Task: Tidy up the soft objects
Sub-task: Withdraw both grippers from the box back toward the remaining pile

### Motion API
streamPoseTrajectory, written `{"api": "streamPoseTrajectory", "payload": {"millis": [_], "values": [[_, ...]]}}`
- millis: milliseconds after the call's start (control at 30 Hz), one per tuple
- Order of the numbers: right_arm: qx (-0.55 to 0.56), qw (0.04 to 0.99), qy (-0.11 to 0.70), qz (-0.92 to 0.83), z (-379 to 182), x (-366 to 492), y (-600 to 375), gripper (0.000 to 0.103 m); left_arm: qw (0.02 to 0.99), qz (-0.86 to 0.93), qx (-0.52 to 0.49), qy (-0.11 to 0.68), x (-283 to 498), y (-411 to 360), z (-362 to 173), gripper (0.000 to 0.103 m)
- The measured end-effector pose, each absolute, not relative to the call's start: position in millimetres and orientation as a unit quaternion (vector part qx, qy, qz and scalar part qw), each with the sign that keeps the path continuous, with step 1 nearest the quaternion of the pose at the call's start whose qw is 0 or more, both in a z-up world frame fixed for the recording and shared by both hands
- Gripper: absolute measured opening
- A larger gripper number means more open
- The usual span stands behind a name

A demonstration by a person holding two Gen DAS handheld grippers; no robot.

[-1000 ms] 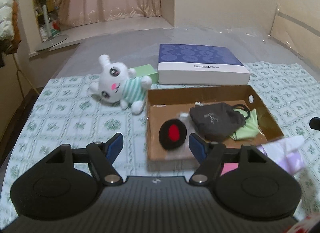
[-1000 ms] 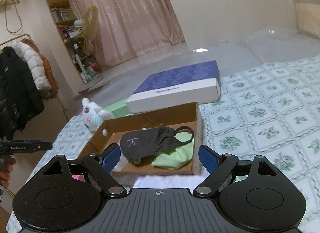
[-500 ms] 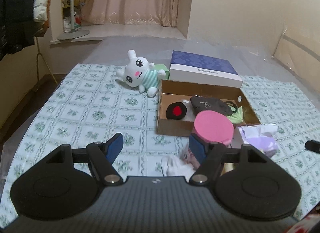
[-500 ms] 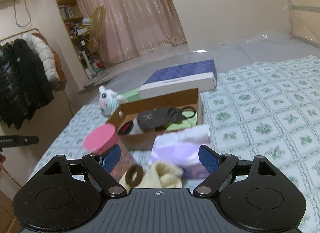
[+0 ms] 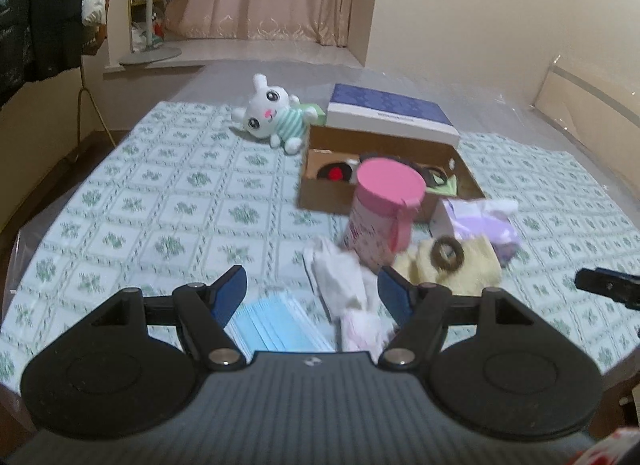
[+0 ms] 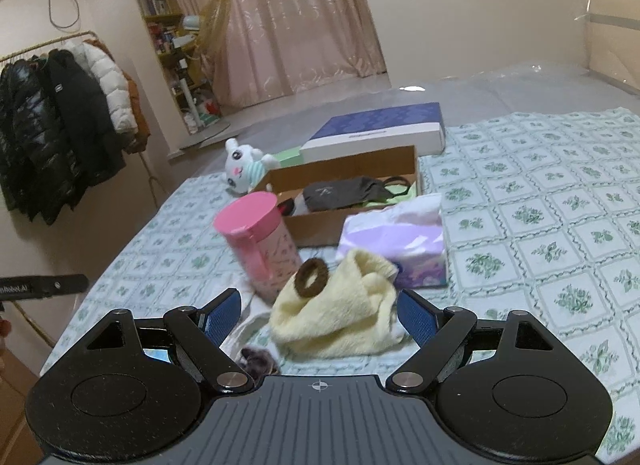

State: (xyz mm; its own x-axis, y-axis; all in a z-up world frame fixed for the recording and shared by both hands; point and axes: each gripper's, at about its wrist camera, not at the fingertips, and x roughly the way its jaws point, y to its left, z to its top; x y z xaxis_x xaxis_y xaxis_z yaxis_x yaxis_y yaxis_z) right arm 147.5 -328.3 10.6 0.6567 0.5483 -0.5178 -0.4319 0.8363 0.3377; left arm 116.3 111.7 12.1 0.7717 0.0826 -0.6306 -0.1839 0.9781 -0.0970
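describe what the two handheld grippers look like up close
Both match: the left gripper and right gripper each have a ribbed grey body with a small crosshair mark, two round black discs, black linkage arms with silver pivot screws, and fingers faced with blue textured pads. No cables show.

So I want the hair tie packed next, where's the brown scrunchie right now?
The brown scrunchie lies on top of the crumpled yellow towel, just ahead of the right gripper, with the pink canister to its left and the purple tissue pack behind.
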Motion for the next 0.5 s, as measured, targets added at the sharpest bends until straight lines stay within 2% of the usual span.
{"api": "streamPoseTrajectory", "payload": {"millis": [500], "values": [[0.077, 0.897, 0.331, 0.281, -6, 111, -320, 0.085, 0.938, 0.04, -0.07, 0.338, 77, 76, -11, 0.07]]}}
